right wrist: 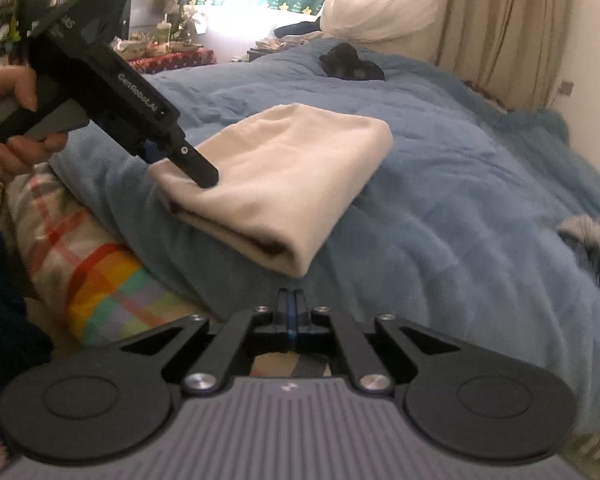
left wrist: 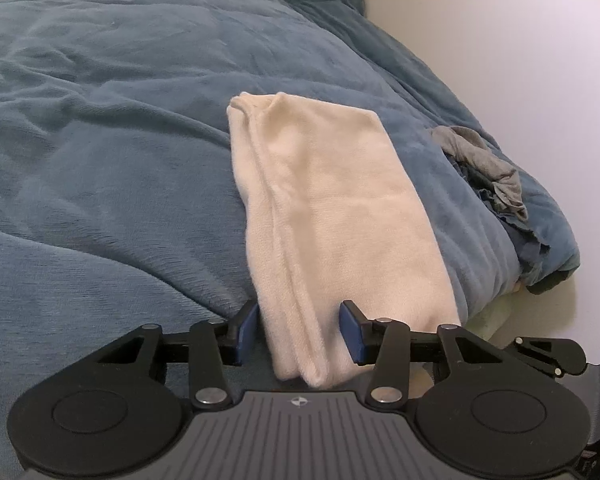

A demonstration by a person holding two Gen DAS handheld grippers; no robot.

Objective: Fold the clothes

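Note:
A cream cloth (left wrist: 332,200), folded into a long thick rectangle, lies on the blue duvet (left wrist: 100,160). My left gripper (left wrist: 300,308) straddles the ridge along the cloth's near left edge. Its jaws stand partly closed and both blue pads touch the fabric. From the right wrist view, one of its fingers (right wrist: 204,174) rests on top of the cream cloth (right wrist: 284,168), and a person's hand (right wrist: 16,92) holds its handle. My right gripper (right wrist: 291,300) is shut with nothing in it. It hangs just in front of the cloth's near corner, over the duvet (right wrist: 440,220).
A crumpled grey garment (left wrist: 484,160) lies near the bed's right edge, next to a white wall (left wrist: 500,60). A dark item (right wrist: 352,64) sits far back on the duvet. A colourful checked sheet (right wrist: 100,268) shows below the duvet's edge. Curtains (right wrist: 500,20) hang behind.

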